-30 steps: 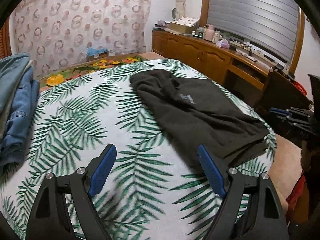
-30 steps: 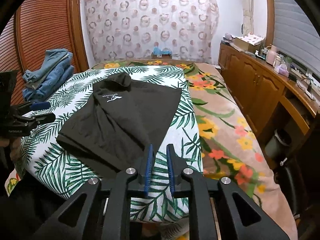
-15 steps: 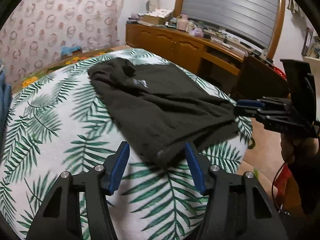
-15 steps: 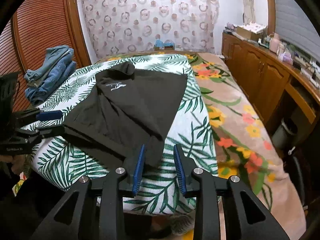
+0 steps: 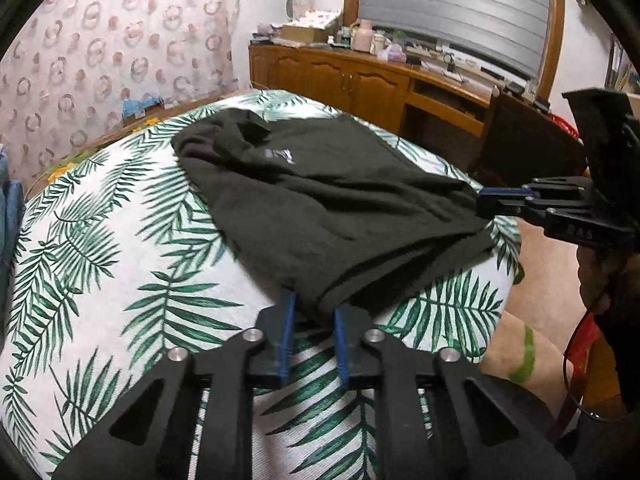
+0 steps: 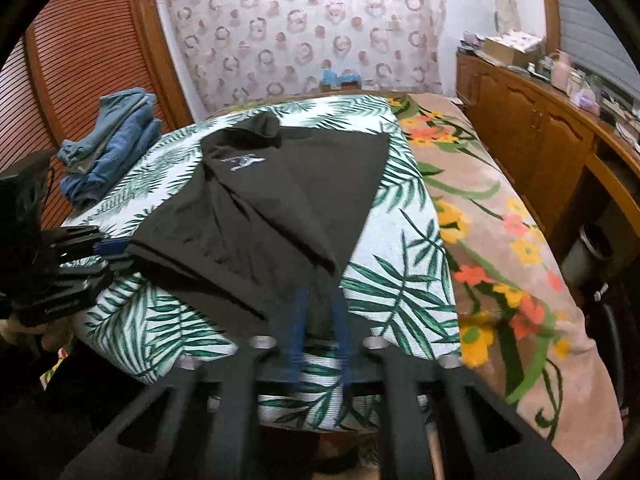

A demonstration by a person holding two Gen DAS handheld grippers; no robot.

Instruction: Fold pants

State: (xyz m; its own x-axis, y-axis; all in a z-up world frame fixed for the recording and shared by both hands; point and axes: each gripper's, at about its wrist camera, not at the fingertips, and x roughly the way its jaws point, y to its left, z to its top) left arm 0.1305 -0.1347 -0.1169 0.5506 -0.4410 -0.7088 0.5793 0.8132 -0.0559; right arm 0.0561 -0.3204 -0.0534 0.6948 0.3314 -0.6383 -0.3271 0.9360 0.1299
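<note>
Black pants (image 5: pixel 320 208) fill the centre of your left view on the leaf-print cover (image 5: pixel 120 280), your left gripper (image 5: pixel 311 320) closing on their near corner. Right view: your right gripper (image 6: pixel 318 312), low centre, is clamped on the other corner.

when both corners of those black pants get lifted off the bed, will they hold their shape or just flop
Probably flop. The black pants lie in soft creases and drape over the bed edge, so the middle would likely sag between the left tongs and right tongs. The fabric looks matte and thin, so likely light and unlikely to slip.
</note>
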